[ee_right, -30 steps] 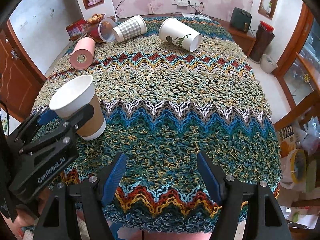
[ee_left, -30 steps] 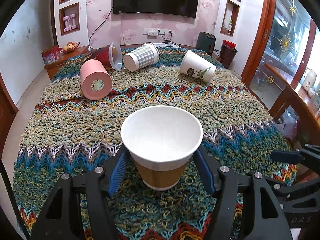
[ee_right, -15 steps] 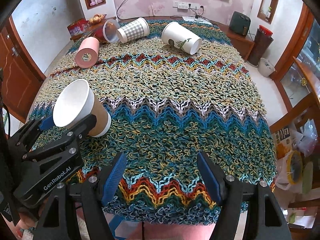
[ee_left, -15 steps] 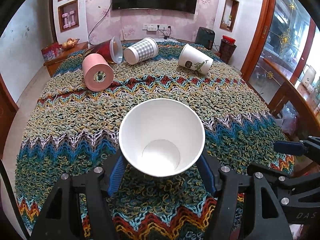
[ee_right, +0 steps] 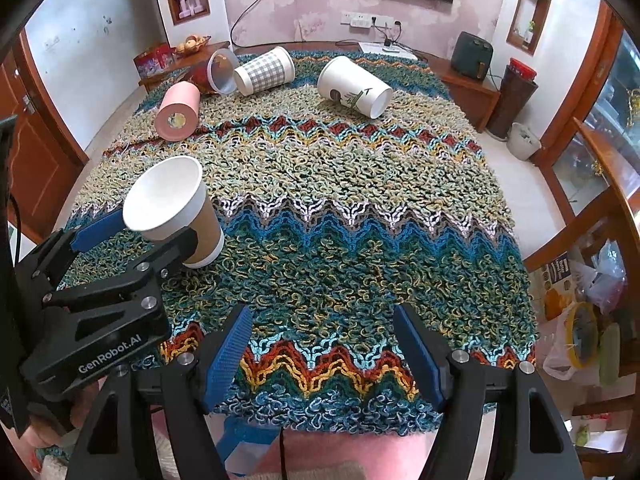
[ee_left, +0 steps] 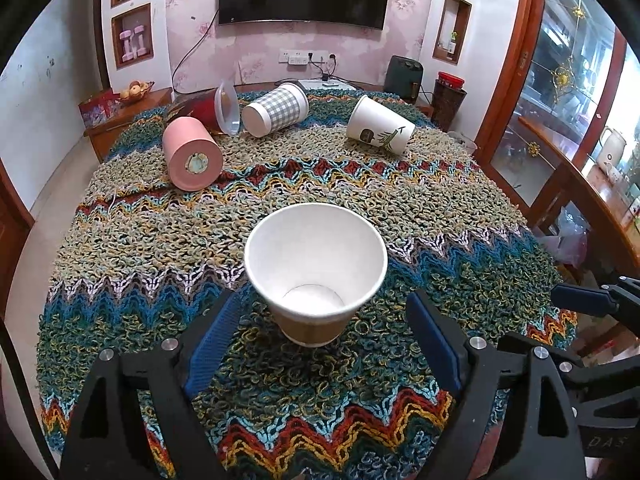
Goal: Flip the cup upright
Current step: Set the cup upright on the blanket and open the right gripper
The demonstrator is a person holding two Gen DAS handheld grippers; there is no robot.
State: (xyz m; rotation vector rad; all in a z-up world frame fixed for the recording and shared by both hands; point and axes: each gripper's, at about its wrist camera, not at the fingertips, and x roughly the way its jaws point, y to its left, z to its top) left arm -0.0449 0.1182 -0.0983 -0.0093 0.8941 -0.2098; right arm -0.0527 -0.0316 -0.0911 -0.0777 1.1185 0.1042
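A white paper cup with a brown sleeve [ee_left: 316, 272] stands upright on the knitted cloth, mouth up; it also shows in the right wrist view [ee_right: 176, 212]. My left gripper [ee_left: 320, 336] is open, its blue pads apart from the cup on either side, just behind it. It shows in the right wrist view [ee_right: 136, 228] at the left. My right gripper [ee_right: 322, 344] is open and empty over the table's near edge. Its blue fingertip [ee_left: 580, 300] pokes in at the right of the left wrist view.
Several cups lie on their sides at the far end: a pink one [ee_left: 192, 154], a red one with a clear lid [ee_left: 208, 110], a checked one [ee_left: 276, 110] and a white one with a leaf print [ee_left: 378, 124]. The colourful knitted cloth [ee_right: 360, 208] covers the table. A wooden chair [ee_right: 600, 216] stands at the right.
The left gripper's pads have opened off the cup and drawn back. The cup, tilted half a second ago, now stands upright on the cloth. The right gripper has stayed open.
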